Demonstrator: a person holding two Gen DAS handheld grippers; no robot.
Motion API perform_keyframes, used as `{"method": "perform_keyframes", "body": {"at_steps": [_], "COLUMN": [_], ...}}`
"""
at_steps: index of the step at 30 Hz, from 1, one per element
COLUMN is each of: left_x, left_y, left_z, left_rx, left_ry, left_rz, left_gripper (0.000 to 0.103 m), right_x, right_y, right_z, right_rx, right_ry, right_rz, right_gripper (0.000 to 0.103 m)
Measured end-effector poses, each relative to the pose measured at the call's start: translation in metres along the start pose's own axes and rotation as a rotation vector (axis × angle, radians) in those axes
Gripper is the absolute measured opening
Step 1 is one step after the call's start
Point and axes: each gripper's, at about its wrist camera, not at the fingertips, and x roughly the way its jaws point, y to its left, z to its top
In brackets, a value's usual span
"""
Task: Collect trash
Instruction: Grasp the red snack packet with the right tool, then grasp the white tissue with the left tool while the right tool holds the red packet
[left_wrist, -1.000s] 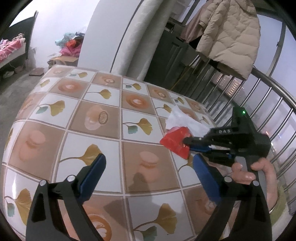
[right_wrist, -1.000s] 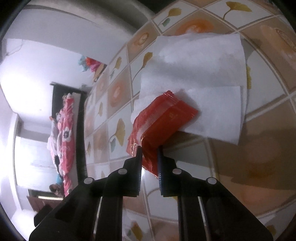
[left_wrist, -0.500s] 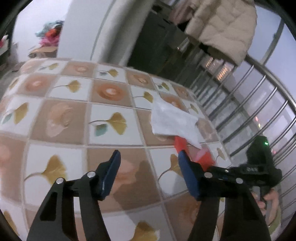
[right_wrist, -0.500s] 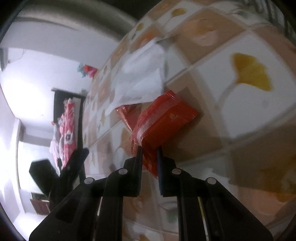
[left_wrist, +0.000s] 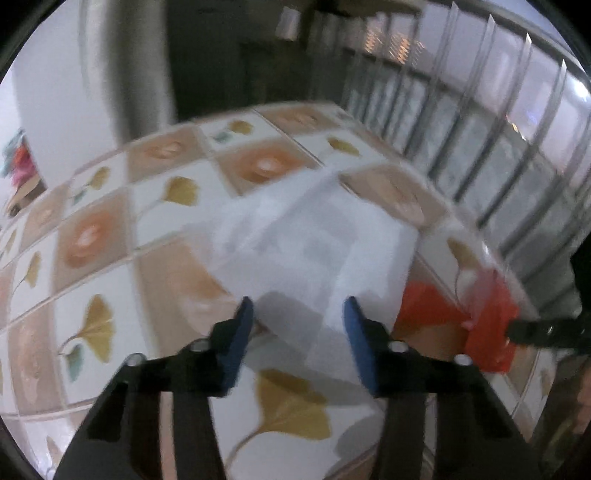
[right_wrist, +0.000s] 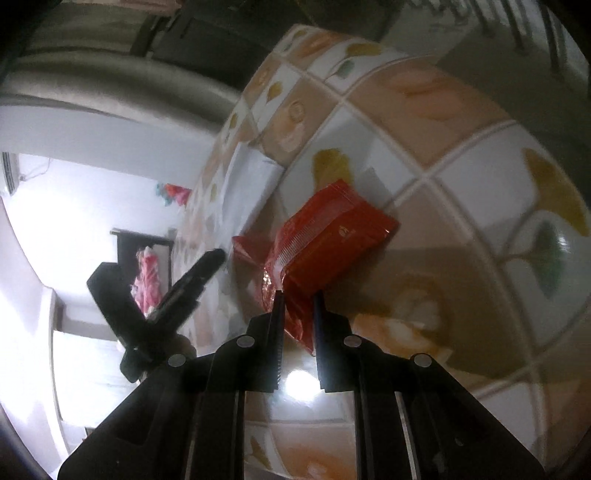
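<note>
A white tissue (left_wrist: 314, 243) lies flat on the tiled tabletop (left_wrist: 92, 236). My left gripper (left_wrist: 297, 325) is open, its blue fingers just above the tissue's near edge. A red snack wrapper (right_wrist: 328, 240) is pinched at one end by my right gripper (right_wrist: 298, 301), which is shut on it and holds it just over the table. The wrapper (left_wrist: 487, 325) shows at the right of the left wrist view, with another red scrap (left_wrist: 424, 302) beside the tissue. The tissue (right_wrist: 243, 184) shows beyond the wrapper in the right wrist view, and the left gripper (right_wrist: 207, 266) at left.
A metal window grille (left_wrist: 480, 129) runs along the table's far right edge. A white wall and a dark cabinet stand behind the table. A bed with red bedding (right_wrist: 146, 273) is far off in the room.
My left gripper has moved right and forward across the table to the tissue, staying open. My right gripper has pulled the red wrapper off the tissue and away toward the table's edge.
</note>
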Motion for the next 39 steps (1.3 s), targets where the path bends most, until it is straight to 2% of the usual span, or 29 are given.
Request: {"method": "perform_keyframes", "body": {"at_steps": [3, 7, 10, 14, 17, 27, 32, 34, 36, 39], "left_x": [0.001, 0.001, -0.002, -0.012, -0.026, -0.113, -0.134, -0.141, -0.146, -0.147], "left_y": [-0.011, -0.013, -0.011, -0.011, -0.008, -0.002, -0.008, -0.011, -0.011, -0.009], "left_z": [-0.003, -0.003, -0.007, -0.019, -0.034, -0.122, -0.148, -0.152, -0.152, -0.147], "left_rx": [0.044, 0.059, 0.049, 0.030, -0.029, -0.225, -0.282, -0.275, -0.272, -0.264], "left_ry": [-0.002, 0.009, 0.018, 0.027, 0.044, 0.062, 0.071, 0.045, 0.020, -0.010], "left_rz": [0.021, 0.052, 0.041, 0.036, -0.007, -0.116, -0.146, -0.152, -0.144, -0.128], "left_gripper": [0.032, 0.008, 0.000, 0.000, 0.000, 0.000, 0.001, 0.001, 0.006, 0.023], "right_x": [-0.005, -0.004, -0.010, -0.010, -0.009, 0.008, 0.023, 0.027, 0.032, 0.035], "right_y": [-0.005, -0.004, -0.009, -0.012, -0.009, 0.012, 0.031, 0.034, 0.039, 0.045], "right_z": [0.000, -0.005, -0.005, -0.002, -0.006, -0.023, -0.024, -0.024, -0.022, -0.022], "right_rx": [0.001, 0.009, 0.004, 0.005, -0.022, -0.163, -0.242, -0.258, -0.274, -0.292], "right_ry": [-0.019, -0.037, -0.037, -0.026, -0.008, 0.069, 0.085, 0.085, 0.080, 0.070], "right_rz": [-0.009, -0.005, -0.004, 0.001, 0.001, -0.041, -0.072, -0.088, -0.113, -0.139], "right_gripper": [0.013, 0.013, 0.013, 0.013, 0.013, 0.014, 0.015, 0.016, 0.017, 0.020]}}
